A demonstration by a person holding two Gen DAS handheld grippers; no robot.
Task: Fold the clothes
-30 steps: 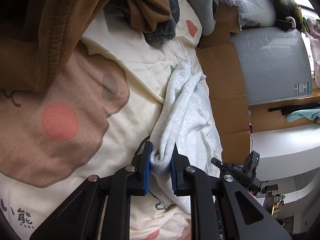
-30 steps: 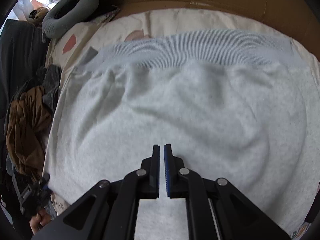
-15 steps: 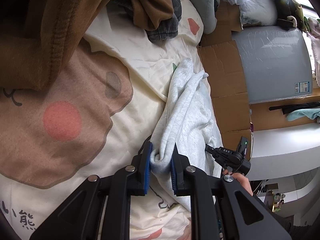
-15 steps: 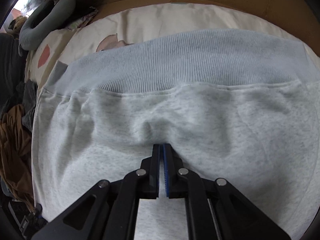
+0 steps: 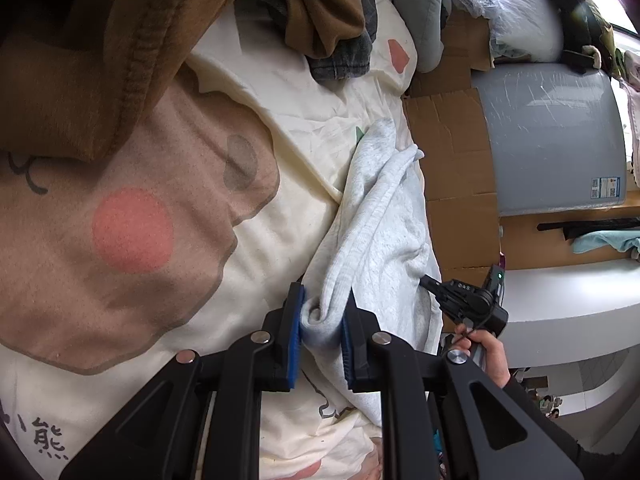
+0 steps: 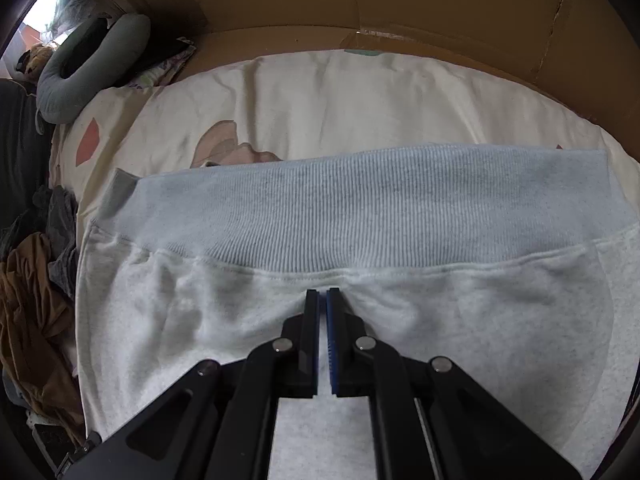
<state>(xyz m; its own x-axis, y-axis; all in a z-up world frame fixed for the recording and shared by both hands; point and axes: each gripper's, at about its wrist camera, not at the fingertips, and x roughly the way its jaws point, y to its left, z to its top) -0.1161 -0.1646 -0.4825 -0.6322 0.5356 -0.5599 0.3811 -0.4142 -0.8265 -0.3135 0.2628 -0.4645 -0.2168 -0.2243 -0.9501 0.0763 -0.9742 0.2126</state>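
A light grey sweatshirt (image 5: pixel 380 232) lies along the right edge of a cream bear-print bedsheet (image 5: pixel 280 128). My left gripper (image 5: pixel 322 304) is shut on a bunched fold of it at the near end. In the right wrist view the sweatshirt (image 6: pixel 460 320) lies spread flat, its ribbed hem (image 6: pixel 360 216) across the middle. My right gripper (image 6: pixel 323 294) is shut, its tips pressing on the fabric just below the hem, where the cloth puckers. A hand (image 5: pixel 486 354) holds that right gripper (image 5: pixel 430 282) at the garment's right edge.
A brown garment (image 5: pixel 100 60) hangs at the upper left, with a heap of brown and dark clothes (image 5: pixel 332 32) beyond. A grey neck pillow (image 6: pixel 80 68) sits at the bed's head. Cardboard (image 5: pixel 452 148) lines the bed's side, a grey panel (image 5: pixel 552 136) behind it.
My right gripper has slid forward over the sweatshirt up to the ribbed hem, and it and its hand have come into the left wrist view. The left gripper has kept still.
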